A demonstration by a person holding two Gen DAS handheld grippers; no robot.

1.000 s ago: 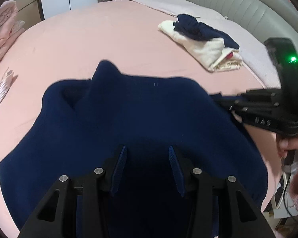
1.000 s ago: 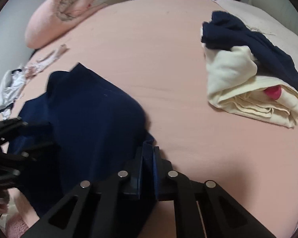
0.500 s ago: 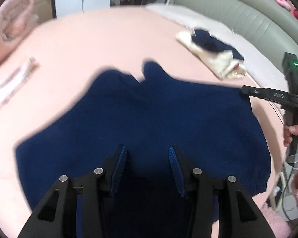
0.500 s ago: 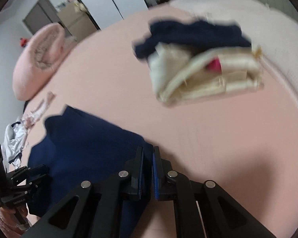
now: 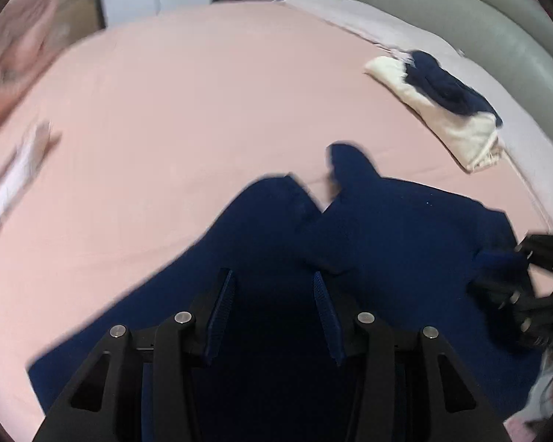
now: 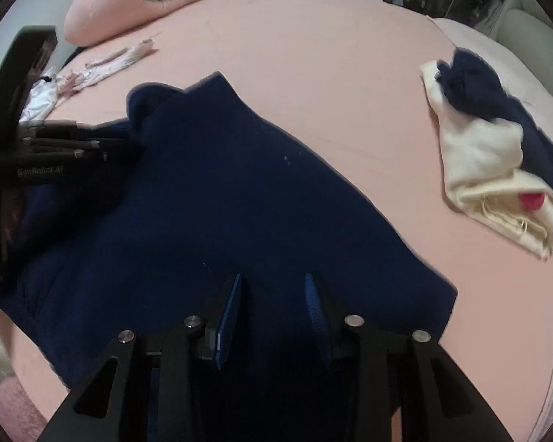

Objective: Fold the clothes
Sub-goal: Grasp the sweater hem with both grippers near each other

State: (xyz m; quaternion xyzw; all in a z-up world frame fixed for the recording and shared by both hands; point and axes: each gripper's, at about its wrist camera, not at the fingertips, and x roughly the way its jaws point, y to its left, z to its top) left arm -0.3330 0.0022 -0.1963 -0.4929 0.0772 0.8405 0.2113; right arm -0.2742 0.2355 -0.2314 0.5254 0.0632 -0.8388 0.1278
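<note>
A navy garment [image 5: 387, 228] [image 6: 221, 191] lies spread on the pink bed sheet [image 5: 202, 110] [image 6: 313, 55]. My left gripper [image 5: 273, 276] hangs over its near part with the fingers apart and only dark fabric below them. Seen from the right wrist, the left gripper [image 6: 92, 143] reaches the garment's far left edge; I cannot tell whether it touches. My right gripper [image 6: 272, 280] is over the garment's near right part. Its jaws are opening, and the pads press on nothing. The right gripper [image 5: 523, 287] also shows at the garment's right edge.
A pile of cream and navy clothes [image 5: 442, 103] [image 6: 490, 154] sits on the right of the bed. A rolled pink blanket [image 6: 129, 3] and a pale garment [image 6: 103, 66] lie at the far left. A grey headboard [image 5: 479, 25] runs behind.
The right gripper, shut on the garment's edge before, now has its fingers apart over the fabric. The garment lies flatter and wider. The left gripper keeps the same gap and has shifted sideways.
</note>
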